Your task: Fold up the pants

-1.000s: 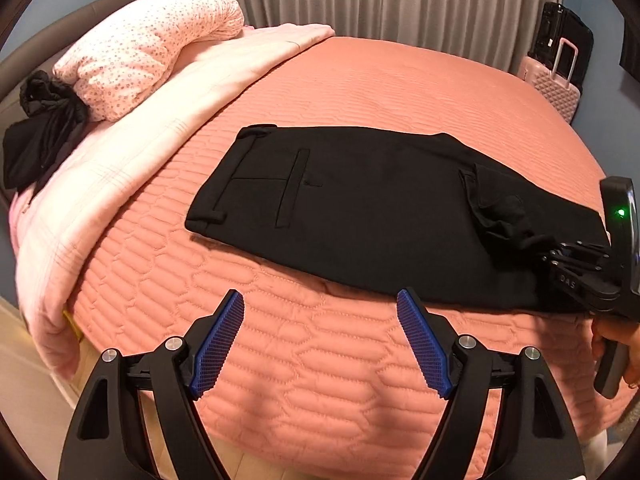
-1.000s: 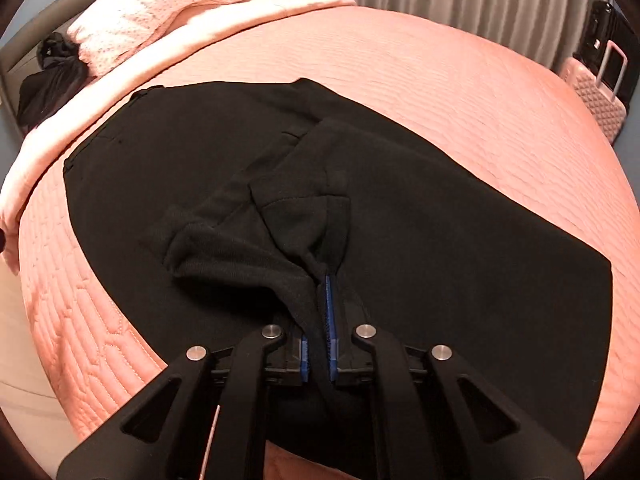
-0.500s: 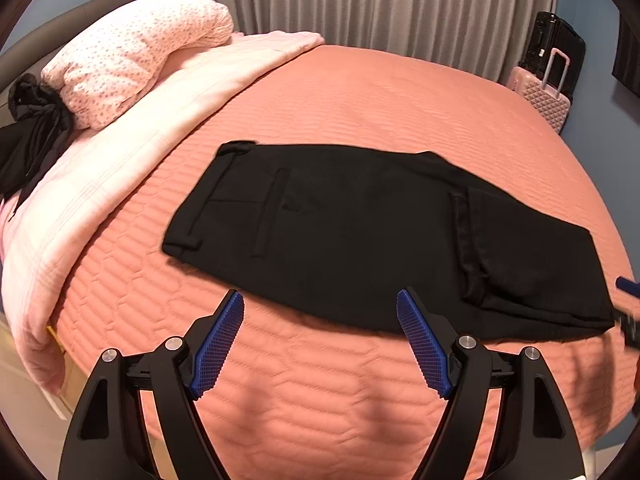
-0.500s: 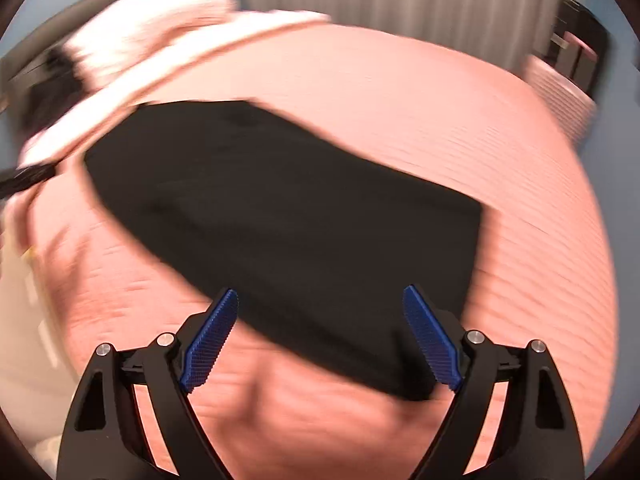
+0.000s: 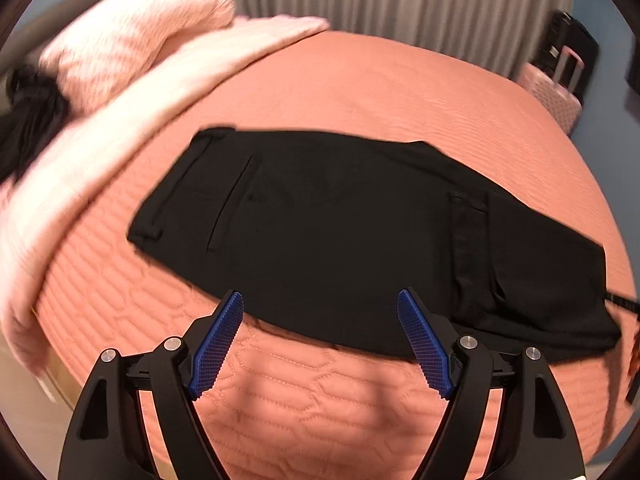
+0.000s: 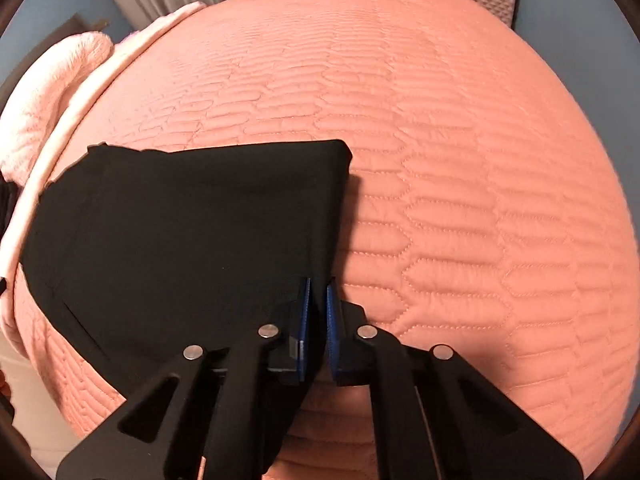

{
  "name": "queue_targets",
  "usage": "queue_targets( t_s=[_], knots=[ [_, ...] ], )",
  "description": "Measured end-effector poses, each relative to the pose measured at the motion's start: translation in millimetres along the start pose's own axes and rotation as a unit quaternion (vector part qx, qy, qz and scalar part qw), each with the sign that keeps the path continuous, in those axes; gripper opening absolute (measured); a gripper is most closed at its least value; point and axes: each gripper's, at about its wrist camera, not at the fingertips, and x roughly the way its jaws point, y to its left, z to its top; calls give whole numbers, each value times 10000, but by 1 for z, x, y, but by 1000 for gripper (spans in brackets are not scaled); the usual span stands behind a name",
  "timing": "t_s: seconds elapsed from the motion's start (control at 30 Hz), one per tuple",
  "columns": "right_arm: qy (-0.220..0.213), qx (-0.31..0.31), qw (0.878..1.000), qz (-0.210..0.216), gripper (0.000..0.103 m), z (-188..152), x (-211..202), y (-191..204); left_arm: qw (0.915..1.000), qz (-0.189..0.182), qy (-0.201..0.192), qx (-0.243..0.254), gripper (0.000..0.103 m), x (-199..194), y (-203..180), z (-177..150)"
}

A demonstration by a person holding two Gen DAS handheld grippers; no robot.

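Black pants [image 5: 340, 236] lie folded on the salmon quilted bed [image 5: 360, 80], waistband to the left, leg end doubled back at the right. My left gripper [image 5: 320, 340] is open and empty, hovering over the pants' near edge. In the right wrist view the pants [image 6: 180, 232] fill the left half. My right gripper [image 6: 316, 312] is shut on the pants' near right edge, with black cloth between the blue pads [image 6: 304, 320]. Part of the right gripper shows at the left wrist view's right edge [image 5: 620, 302].
A pink folded blanket and pillow [image 5: 132, 52] lie at the bed's left, with a dark garment [image 5: 28, 120] beside them. A pink suitcase [image 5: 556, 88] and grey curtains [image 5: 400, 0] stand beyond the bed. The bed's near edge drops off below the left gripper.
My right gripper let go of the bunched cloth, opened, swung to the pants' right end and shut on its edge. My left gripper moved closer to the pants, still open.
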Motion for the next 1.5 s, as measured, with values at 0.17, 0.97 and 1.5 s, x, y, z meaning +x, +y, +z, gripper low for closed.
queue_targets(
  t_s=[0.17, 0.97, 1.5],
  knots=[
    [-663, -60, 9959, -615, 65, -6, -57, -5, 9803, -261, 54, -1956, 77, 30, 86, 2],
    [-856, -1515, 9847, 28, 65, -29, -102, 167, 8865, -2019, -865, -4073, 86, 113, 159, 51],
    [-631, -861, 9892, -1004, 65, -12, -102, 127, 9820, -952, -1360, 905, 11, -26, -79, 101]
  ],
)
